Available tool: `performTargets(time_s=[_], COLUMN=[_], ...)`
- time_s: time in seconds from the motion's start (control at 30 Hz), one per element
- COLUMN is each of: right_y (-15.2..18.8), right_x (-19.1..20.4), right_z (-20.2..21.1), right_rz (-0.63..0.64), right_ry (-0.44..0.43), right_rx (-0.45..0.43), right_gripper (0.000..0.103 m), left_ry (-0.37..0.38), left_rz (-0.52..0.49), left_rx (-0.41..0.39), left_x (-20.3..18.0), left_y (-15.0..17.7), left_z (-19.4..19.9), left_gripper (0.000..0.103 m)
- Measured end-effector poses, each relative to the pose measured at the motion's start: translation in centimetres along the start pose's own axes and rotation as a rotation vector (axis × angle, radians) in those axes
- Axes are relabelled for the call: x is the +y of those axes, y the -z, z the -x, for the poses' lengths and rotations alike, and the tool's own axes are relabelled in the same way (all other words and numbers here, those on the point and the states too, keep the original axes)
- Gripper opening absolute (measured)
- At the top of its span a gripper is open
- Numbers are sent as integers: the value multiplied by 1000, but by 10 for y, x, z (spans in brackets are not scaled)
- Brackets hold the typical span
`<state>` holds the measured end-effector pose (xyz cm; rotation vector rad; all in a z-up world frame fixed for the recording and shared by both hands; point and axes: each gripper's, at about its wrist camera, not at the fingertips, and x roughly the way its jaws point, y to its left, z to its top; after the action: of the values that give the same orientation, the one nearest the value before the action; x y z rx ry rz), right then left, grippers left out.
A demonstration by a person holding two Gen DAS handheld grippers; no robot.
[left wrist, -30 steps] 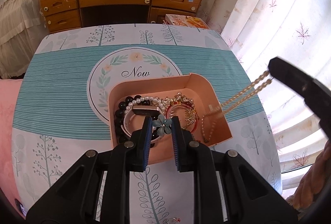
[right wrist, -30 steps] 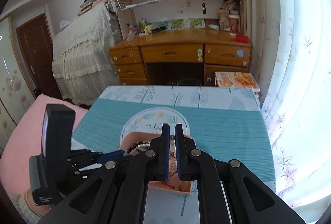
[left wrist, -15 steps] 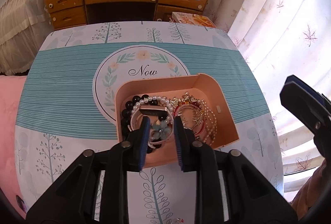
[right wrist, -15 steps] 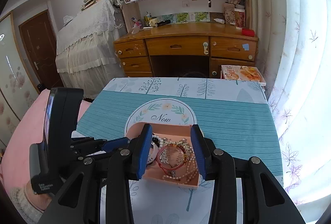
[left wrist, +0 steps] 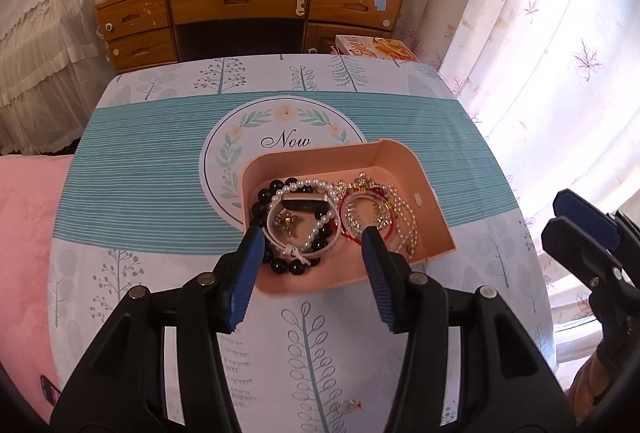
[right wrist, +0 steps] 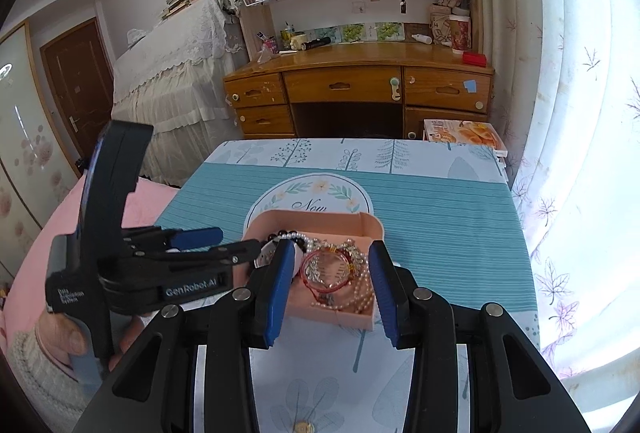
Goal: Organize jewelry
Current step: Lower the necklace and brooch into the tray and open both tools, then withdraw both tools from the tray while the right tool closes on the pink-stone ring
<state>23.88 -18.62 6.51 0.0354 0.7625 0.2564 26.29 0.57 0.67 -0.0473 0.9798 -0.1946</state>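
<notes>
A pink open box point(left wrist: 400, 153) sits on the patterned tablecloth and holds a heap of jewelry. In it lie a black bead bracelet point(left wrist: 292, 265), a pearl bracelet point(left wrist: 316, 189), a red cord bracelet point(left wrist: 352, 233) and a pale bead chain point(left wrist: 408, 221). A small gold-toned piece point(left wrist: 286, 223) rests inside the pearl ring. My left gripper point(left wrist: 313, 237) hovers over the box's near side, its jaws opening with nothing gripped. My right gripper point(right wrist: 331, 253) is open and bare over the box point(right wrist: 320, 217), above the red bracelet point(right wrist: 320, 283). The left gripper point(right wrist: 236, 240) shows at its left.
A small trinket point(left wrist: 350, 406) lies on the cloth near the front edge. Pink bedding point(left wrist: 24, 233) borders the table on the left and a curtain point(left wrist: 540, 53) on the right. A wooden desk point(left wrist: 248, 1) and a magazine point(left wrist: 376, 47) stand beyond the far edge.
The left gripper let go of the blue flower piece over the box, opened wide and drew back. The right gripper dropped the gold chain into the box and opened.
</notes>
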Motion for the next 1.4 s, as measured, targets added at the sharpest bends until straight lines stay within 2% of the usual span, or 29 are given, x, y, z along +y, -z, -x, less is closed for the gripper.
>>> performTargets(time_s=[0.3, 0.6, 0.8, 0.87, 1.0, 1.1, 1.17, 1.27, 1.4], right_y=[50, 110, 150, 164, 199, 224, 238, 253, 253], right_x=[-4, 4, 16, 21, 36, 46, 51, 54, 56], right_z=[33, 57, 59, 59, 62, 63, 62, 54, 35], right_rz=[2, 72, 136, 172, 330, 450, 522, 609, 684], right_ry=[-18, -44, -127, -180, -318, -396, -424, -447, -465], right_rx=[32, 82, 150, 178, 205, 233, 250, 288, 321], right_gripper=[39, 39, 39, 39, 39, 39, 38, 29, 28], left_ry=[-3, 21, 31, 39, 34, 28, 35, 44, 43], left_rz=[-13, -64, -138, -159, -193, -164, -121, -65, -24], left_rx=[-23, -18, 15, 36, 67, 72, 74, 79, 98], left_x=[-2, -10, -20, -23, -26, -20, -12, -2, 6], left_y=[36, 87, 130, 146, 177, 190, 196, 201, 204], left_z=[35, 53, 54, 54, 56, 57, 57, 55, 52], left_gripper=[48, 48, 48, 48, 48, 48, 48, 48, 48])
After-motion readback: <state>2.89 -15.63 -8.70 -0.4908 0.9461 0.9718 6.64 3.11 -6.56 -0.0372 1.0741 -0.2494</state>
